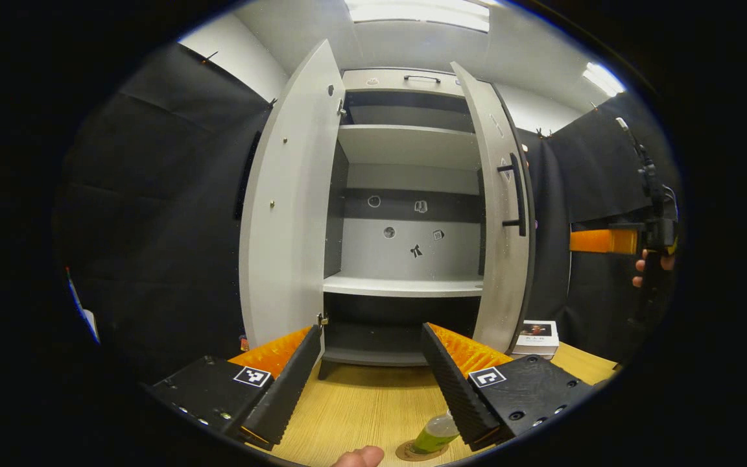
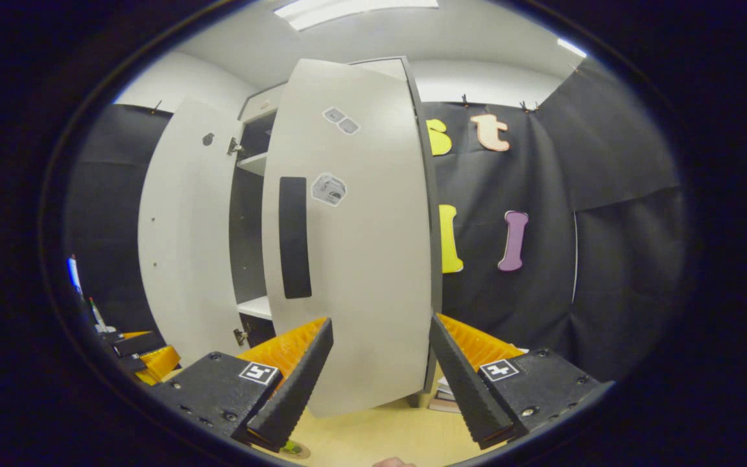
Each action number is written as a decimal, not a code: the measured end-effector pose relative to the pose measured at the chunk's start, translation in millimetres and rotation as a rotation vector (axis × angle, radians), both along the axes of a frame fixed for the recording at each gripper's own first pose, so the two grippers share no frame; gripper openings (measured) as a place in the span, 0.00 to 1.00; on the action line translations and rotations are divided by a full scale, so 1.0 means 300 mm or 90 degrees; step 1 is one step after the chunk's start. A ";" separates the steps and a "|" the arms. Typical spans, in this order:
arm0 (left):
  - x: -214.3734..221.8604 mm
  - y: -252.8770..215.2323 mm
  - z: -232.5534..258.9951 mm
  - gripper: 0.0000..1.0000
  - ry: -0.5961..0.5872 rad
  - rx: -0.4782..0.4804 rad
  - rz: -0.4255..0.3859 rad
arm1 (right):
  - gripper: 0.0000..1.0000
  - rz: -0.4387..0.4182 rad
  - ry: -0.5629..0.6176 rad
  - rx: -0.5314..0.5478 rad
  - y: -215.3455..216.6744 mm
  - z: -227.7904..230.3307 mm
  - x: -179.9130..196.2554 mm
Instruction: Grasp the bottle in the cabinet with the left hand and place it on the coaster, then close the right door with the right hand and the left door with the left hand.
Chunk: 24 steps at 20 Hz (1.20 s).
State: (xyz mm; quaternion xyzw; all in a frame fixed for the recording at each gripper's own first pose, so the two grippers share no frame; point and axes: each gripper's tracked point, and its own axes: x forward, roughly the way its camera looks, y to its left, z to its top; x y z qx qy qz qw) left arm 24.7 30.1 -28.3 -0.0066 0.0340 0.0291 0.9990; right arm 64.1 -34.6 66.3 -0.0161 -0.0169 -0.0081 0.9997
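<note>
We find the left gripper (image 1: 367,379) spread and empty at bottom centre. The bottle (image 1: 437,433) stands on the coaster (image 1: 416,452) at the lower edge. The right gripper (image 2: 380,379) is spread, facing the right door (image 2: 360,246); both doors stand open, left door (image 1: 289,214) at centre left.

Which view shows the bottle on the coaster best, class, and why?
The left gripper view: the bottle stands on the coaster between the open left gripper fingers. The right gripper view catches just a sliver of both at its bottom edge.
</note>
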 end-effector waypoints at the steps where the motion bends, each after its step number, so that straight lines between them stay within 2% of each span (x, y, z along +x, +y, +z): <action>1: 0.005 -0.006 0.006 0.95 -0.002 0.001 -0.003 | 0.98 -0.004 -0.001 0.006 0.003 -0.019 -0.023; 5: 0.011 -0.044 0.023 0.95 -0.002 0.006 -0.020 | 0.98 -0.021 0.017 0.022 0.006 -0.115 -0.096; 9: 0.009 -0.071 0.018 0.95 0.003 0.003 -0.032 | 0.98 -0.053 0.040 0.010 -0.011 -0.233 -0.142; 12: -0.012 -0.045 0.055 0.95 -0.005 -0.019 -0.021 | 0.98 -0.043 0.061 0.012 0.005 -0.275 -0.137; 13: -0.023 0.002 0.099 0.95 -0.020 -0.013 -0.002 | 0.94 -0.038 0.059 0.014 0.013 -0.271 -0.136; 15: -0.052 0.123 0.187 0.95 -0.051 0.009 0.048 | 0.94 -0.032 0.054 0.009 0.026 -0.264 -0.126; 16: -0.071 0.194 0.228 1.00 -0.061 0.018 0.075 | 0.98 -0.030 0.055 0.003 0.031 -0.264 -0.119; 17: -0.089 0.255 0.256 1.00 -0.062 0.023 0.097 | 0.94 -0.028 0.057 -0.001 0.036 -0.269 -0.111; 19: -0.099 0.406 0.314 0.99 -0.058 0.025 0.148 | 0.94 -0.018 0.065 0.001 0.055 -0.279 -0.101; 20: -0.093 0.492 0.342 0.95 -0.062 0.026 0.176 | 0.94 -0.009 0.069 0.006 0.067 -0.283 -0.094; 21: -0.070 0.584 0.371 1.00 -0.068 0.024 0.201 | 0.94 -0.002 0.070 0.009 0.079 -0.286 -0.093; 22: -0.040 0.660 0.391 0.95 -0.072 0.019 0.215 | 0.94 0.002 0.070 0.009 0.086 -0.287 -0.092; 23: 0.001 0.723 0.406 0.95 -0.075 0.011 0.227 | 0.94 0.004 0.069 0.005 0.089 -0.289 -0.093; 24: 0.041 0.774 0.410 0.99 -0.076 0.004 0.237 | 0.98 0.004 0.068 -0.001 0.091 -0.288 -0.095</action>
